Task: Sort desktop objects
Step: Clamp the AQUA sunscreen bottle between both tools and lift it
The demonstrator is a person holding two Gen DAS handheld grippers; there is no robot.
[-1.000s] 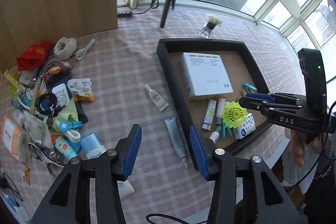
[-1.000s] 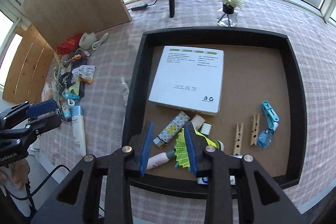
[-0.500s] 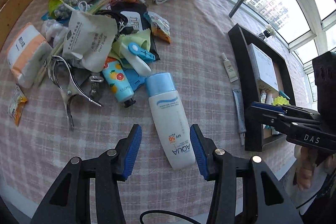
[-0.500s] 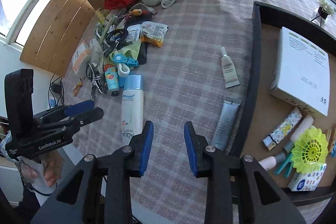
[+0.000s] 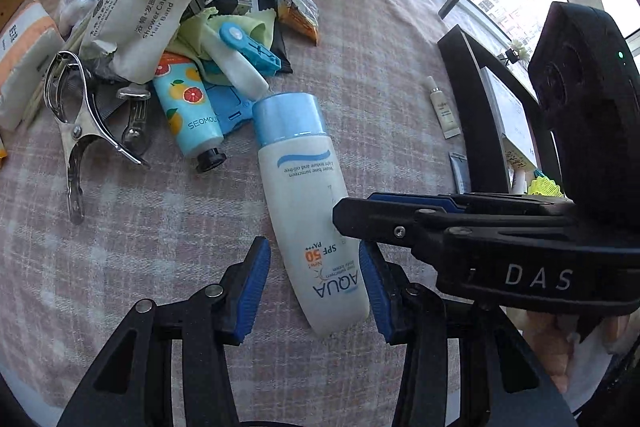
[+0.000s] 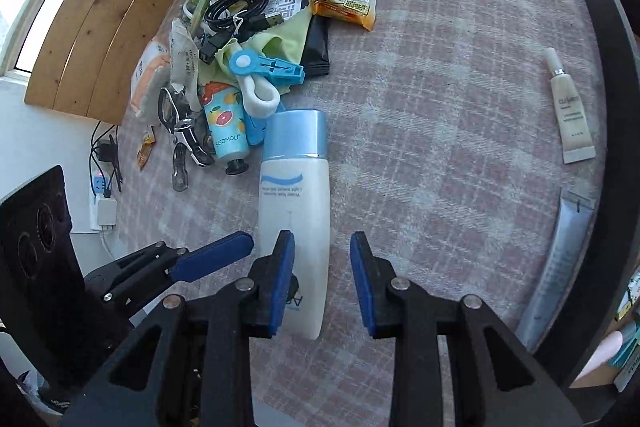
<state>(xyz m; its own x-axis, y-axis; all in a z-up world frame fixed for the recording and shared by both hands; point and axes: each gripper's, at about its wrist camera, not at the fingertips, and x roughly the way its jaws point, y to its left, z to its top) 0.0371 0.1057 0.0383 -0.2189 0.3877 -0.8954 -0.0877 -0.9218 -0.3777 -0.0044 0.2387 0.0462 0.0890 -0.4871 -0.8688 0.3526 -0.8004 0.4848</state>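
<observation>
Between my left tool (image 5: pixel 314 281) and right tool (image 6: pixel 322 283), both spread, lies the sunscreen bottle (image 5: pixel 308 195), cap toward 12 o'clock; I should pinch squarely across its body

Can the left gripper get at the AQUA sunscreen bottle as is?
Probably yes: the left gripper is open and already straddles the sunscreen bottle. The right gripper crowds the same end, though.

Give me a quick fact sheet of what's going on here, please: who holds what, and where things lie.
Left gripper: open, its fingers either side of the sunscreen bottle
Right gripper: open, also over the bottle's lower end
Bottle: lying flat on the checked cloth, blue cap pointing at the clutter pile
Tray: black, off to the right
Nearby: small cream tube on the cloth
</observation>
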